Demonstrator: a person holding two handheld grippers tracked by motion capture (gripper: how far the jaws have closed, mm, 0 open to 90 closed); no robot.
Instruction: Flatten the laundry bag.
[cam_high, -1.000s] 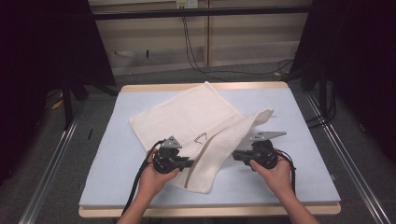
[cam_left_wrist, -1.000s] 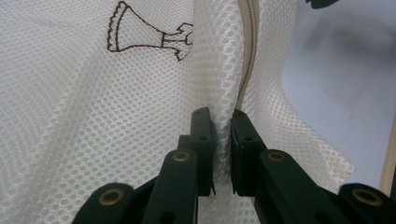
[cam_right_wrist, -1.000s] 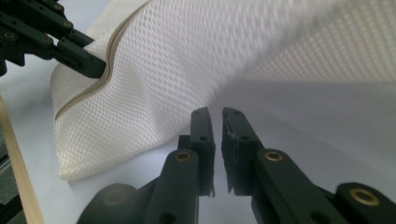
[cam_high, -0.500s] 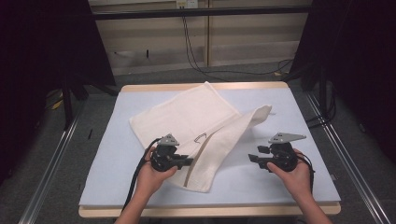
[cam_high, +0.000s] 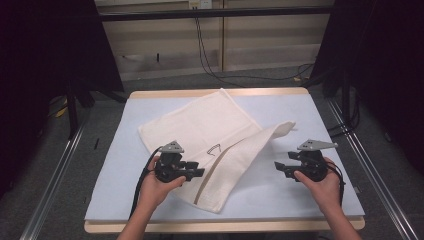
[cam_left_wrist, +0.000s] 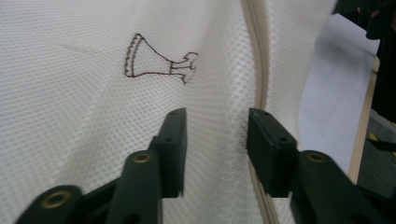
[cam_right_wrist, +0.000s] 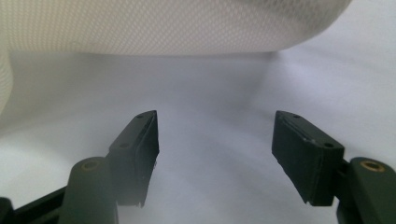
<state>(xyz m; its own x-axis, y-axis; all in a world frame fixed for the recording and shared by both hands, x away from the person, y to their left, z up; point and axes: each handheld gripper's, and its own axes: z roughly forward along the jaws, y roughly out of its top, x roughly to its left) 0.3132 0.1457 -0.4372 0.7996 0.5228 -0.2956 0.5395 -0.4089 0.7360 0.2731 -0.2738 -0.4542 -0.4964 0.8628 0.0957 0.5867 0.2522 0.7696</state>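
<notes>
A white mesh bag (cam_high: 200, 122) lies on the pale blue table top (cam_high: 310, 120), its right part folded over into a long flap (cam_high: 245, 147). It bears a small dress outline (cam_left_wrist: 159, 63) and a zip (cam_left_wrist: 256, 56). My left gripper (cam_high: 199, 173) rests on the flap's left side. Its jaws (cam_left_wrist: 215, 114) have just been opening and stand apart, with a soft ridge of mesh between them and no pad pressing on it. My right gripper (cam_high: 276, 167) is over bare table right of the flap. Its jaws (cam_right_wrist: 213, 115) have also just been opening, nothing between them, and the bag's edge (cam_right_wrist: 154, 28) lies ahead.
The table has a wooden rim (cam_high: 215, 93). Metal rails (cam_high: 372, 170) run along both sides on the floor, and cables (cam_high: 210, 55) hang at the back. Bare table top shows right and left of the bag.
My right gripper let go of the flap's edge, opened and moved right, away from the bag. The left gripper stayed in place and its jaws opened off the mesh.
</notes>
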